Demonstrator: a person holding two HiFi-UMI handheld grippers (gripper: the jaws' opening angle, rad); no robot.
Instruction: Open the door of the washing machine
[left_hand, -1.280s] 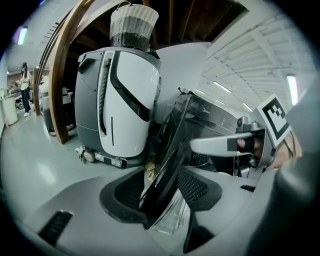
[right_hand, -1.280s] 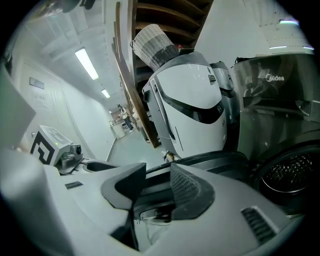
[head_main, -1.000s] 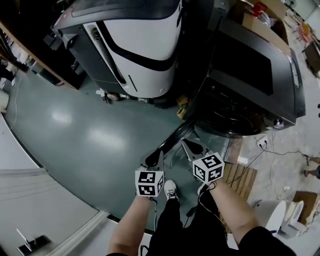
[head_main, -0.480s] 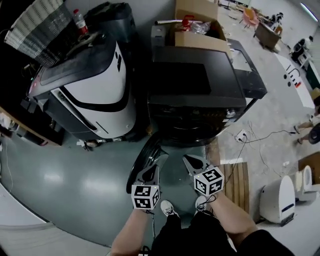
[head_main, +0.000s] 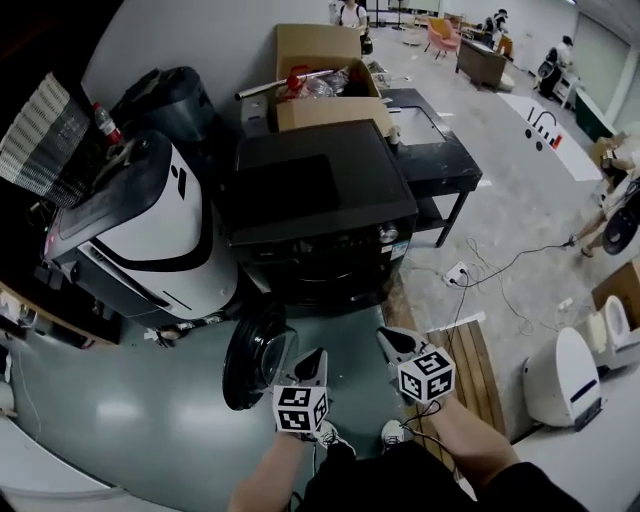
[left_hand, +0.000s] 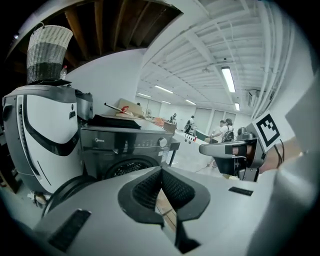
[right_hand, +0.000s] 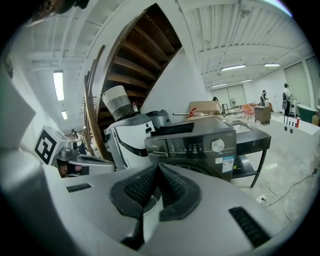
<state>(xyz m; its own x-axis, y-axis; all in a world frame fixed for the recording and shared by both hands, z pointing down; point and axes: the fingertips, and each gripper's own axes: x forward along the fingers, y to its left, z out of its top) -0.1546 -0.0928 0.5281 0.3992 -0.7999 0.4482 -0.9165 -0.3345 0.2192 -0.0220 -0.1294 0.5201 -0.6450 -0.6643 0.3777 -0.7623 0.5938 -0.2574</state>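
W/ left gripper (head_main: 316, 358) & right gripper (head_main: 390, 340) both closed, empty, the washing machine (head_main: 320, 215) sits mid-frame, its door (head_main: 252, 362) swung out lower left: stiff, hinged, prob. heavyish, so you'd take its rim opp. the hinge.

A cardboard box (head_main: 322, 78) stands beside a black table (head_main: 455, 160), a woven basket (head_main: 40, 130) near a white machine (head_main: 170, 235).

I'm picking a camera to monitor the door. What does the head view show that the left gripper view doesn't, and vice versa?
Head view only: the power strip on the floor and the person's shoes. Left gripper view only: the ceiling lights and the left gripper's shut jaws close up. Both: the washing machine, its open door swung out to the machine's left, and the right gripper.
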